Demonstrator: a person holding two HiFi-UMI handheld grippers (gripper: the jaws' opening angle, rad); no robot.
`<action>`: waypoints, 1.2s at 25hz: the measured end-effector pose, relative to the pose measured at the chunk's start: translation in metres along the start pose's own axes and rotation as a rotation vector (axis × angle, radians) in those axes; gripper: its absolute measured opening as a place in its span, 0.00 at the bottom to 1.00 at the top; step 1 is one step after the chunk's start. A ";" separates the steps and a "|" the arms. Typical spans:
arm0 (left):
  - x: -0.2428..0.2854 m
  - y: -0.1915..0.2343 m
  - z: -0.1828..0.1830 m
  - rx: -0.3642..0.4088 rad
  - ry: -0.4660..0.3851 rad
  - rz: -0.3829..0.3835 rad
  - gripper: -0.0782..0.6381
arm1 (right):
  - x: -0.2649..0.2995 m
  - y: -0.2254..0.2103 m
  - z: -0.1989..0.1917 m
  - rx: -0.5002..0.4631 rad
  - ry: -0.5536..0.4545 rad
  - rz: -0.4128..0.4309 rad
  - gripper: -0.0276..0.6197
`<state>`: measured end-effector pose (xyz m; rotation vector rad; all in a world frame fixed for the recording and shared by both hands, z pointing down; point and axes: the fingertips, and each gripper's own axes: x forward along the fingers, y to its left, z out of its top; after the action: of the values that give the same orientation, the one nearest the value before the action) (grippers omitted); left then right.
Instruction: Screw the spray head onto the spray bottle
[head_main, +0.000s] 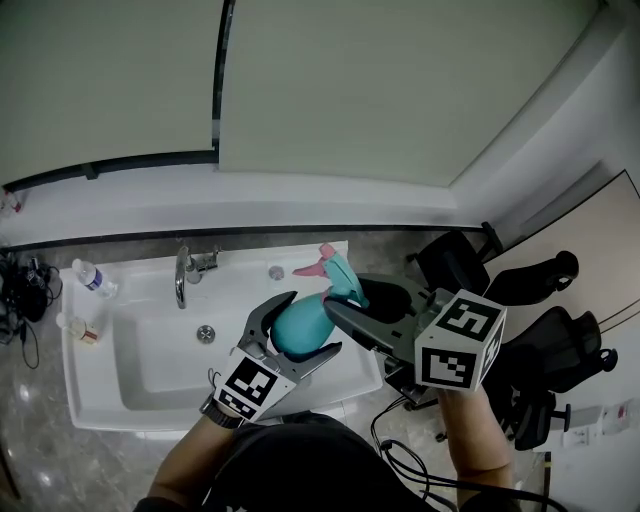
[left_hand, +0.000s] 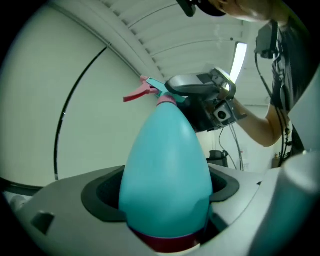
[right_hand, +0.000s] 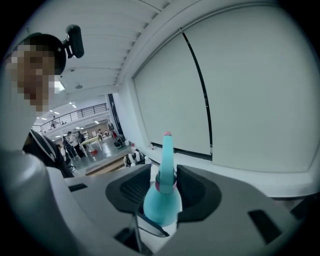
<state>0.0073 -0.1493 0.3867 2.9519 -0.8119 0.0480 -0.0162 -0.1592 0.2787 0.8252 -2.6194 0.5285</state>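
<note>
Spray bottle (head_main: 297, 332) hangs over the sink (head_main: 120, 395), its teal body clamped in the left tool (head_main: 312, 324). The right tool (head_main: 346, 302) is closed on the spray head (head_main: 326, 263) at its collar.

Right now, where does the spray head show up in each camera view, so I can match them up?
Head view: spray head just right of centre, pink trigger pointing left.
Left gripper view: spray head upper centre, atop the teal bottle.
Right gripper view: spray head centre, rising upright.
Shared landmark: the dark wall seam behind it.
</note>
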 end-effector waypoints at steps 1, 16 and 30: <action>-0.001 -0.002 0.003 -0.014 -0.011 -0.037 0.73 | -0.003 0.003 0.002 0.003 -0.011 0.024 0.26; -0.077 -0.110 0.059 -0.195 -0.164 -0.938 0.73 | -0.096 0.061 0.022 -0.218 -0.295 0.873 0.39; -0.104 -0.161 0.068 -0.266 -0.148 -1.293 0.73 | -0.089 0.146 0.021 -0.339 -0.394 1.400 0.58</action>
<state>0.0005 0.0356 0.3027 2.6376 1.0521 -0.3188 -0.0396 -0.0156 0.1869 -1.2449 -3.1245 0.1756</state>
